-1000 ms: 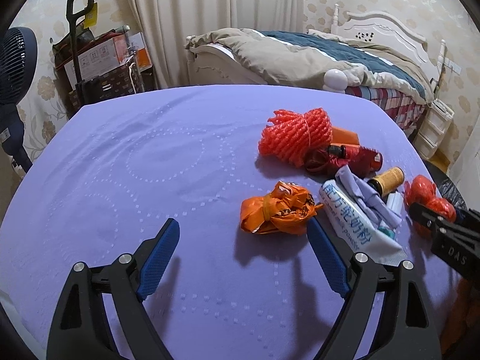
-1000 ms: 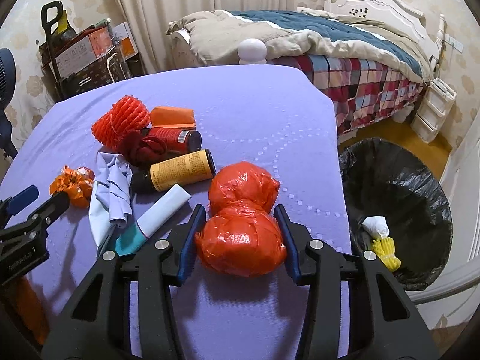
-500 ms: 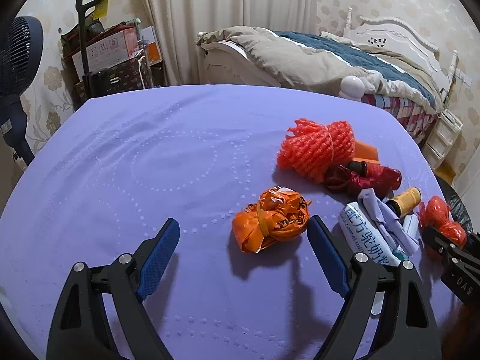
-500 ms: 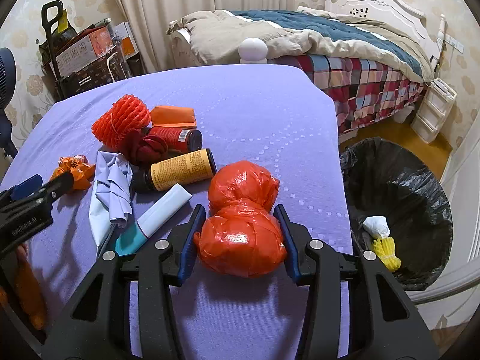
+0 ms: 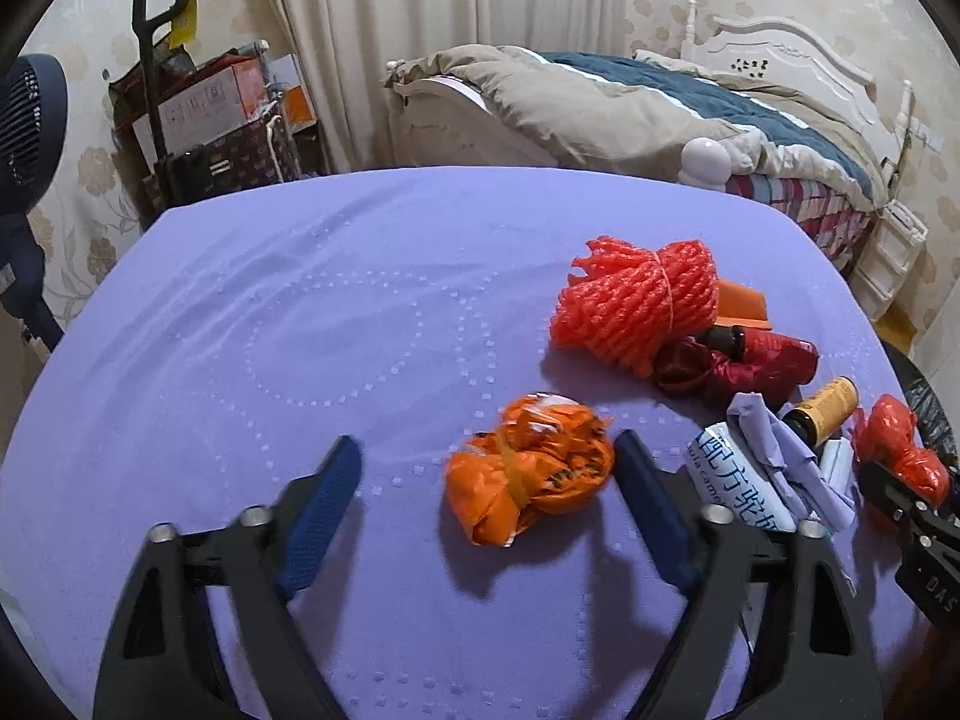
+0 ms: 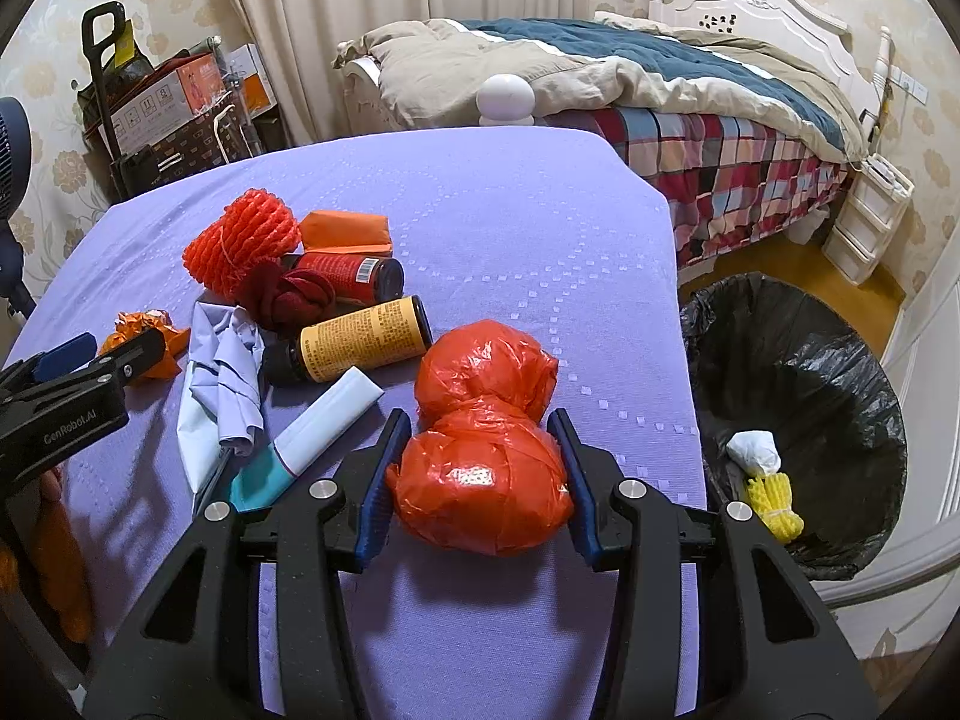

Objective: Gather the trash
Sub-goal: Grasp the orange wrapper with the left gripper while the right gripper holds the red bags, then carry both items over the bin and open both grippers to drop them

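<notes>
**Red bundle clamped, orange bundle framed**

On the right: right gripper (image 6: pixel 480 468) closed around the near lobe of a red plastic bundle (image 6: pixel 486 438), blue fingers (image 6: pixel 384 480) pressing both of its sides, the bundle resting on the purple worktop (image 6: pixel 510 228) near its right edge. Just beyond that edge, lower down: a black-lined trash bin (image 6: pixel 798 360) holding a white wad (image 6: pixel 753 450) and a piece of yellow foam netting (image 6: pixel 771 504).

On the left: left gripper (image 5: pixel 486 474) spread wide, fingers (image 5: pixel 324 504) apart, framing a crumpled orange wrapper (image 5: pixel 528 468) that lies between them, nearer the right finger; contact there impossible to judge. Wrapper flat on the worktop, well left of the red bundle.

Between the two bundles, a loose pile: red foam netting (image 5: pixel 636 306), a folded orange packet (image 6: pixel 348 231), a dark red rag (image 6: pixel 288 297) against a red can (image 6: pixel 354 273) lying on its side, a yellow-labelled bottle (image 6: pixel 360 339) also on its side, a pale lilac cloth (image 6: pixel 231 372), and a white-and-teal tube (image 6: pixel 312 438) pointing toward the right gripper.
</notes>
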`<state>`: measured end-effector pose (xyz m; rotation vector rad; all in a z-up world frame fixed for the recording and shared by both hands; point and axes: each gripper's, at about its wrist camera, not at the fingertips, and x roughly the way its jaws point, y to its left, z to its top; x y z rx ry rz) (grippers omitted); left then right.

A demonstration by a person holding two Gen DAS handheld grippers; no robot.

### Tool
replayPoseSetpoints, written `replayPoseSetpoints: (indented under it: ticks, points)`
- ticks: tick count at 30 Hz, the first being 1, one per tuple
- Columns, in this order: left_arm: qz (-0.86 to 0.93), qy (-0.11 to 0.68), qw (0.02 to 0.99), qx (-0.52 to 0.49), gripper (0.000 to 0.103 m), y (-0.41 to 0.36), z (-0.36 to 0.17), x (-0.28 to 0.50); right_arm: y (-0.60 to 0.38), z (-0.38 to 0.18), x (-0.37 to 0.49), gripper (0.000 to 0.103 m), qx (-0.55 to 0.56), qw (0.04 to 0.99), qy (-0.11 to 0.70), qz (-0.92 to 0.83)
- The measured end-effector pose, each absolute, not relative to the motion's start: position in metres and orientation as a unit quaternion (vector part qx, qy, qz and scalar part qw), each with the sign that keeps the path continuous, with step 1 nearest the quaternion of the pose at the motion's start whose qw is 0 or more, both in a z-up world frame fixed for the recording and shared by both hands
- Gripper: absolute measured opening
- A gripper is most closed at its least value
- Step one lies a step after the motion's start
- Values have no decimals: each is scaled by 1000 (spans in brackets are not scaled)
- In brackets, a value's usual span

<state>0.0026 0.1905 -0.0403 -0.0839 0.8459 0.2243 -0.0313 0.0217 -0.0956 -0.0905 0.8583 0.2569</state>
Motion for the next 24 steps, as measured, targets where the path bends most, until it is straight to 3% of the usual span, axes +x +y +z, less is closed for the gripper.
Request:
replayPoseSetpoints:
  ticks: [3, 8, 11, 19, 24]
  points:
    - [87, 413, 905, -48, 55, 190, -43, 1, 22, -96, -32, 46, -46, 900, 415, 124]
    - [81, 413, 906, -53, 54, 191, -45, -2, 22, -96, -32, 48, -45, 900, 415, 124]
    - [80, 412, 906, -56, 54, 191, -44, -4, 24, -97, -32, 55, -50, 899, 416, 125]
    - [78, 410, 907, -66, 54, 195, -44, -8, 25, -99, -30, 63, -50, 897, 422, 121]
    - [78, 409, 907, -70, 53, 197, -44, -11, 21, -97, -27, 63, -38, 898, 424, 115]
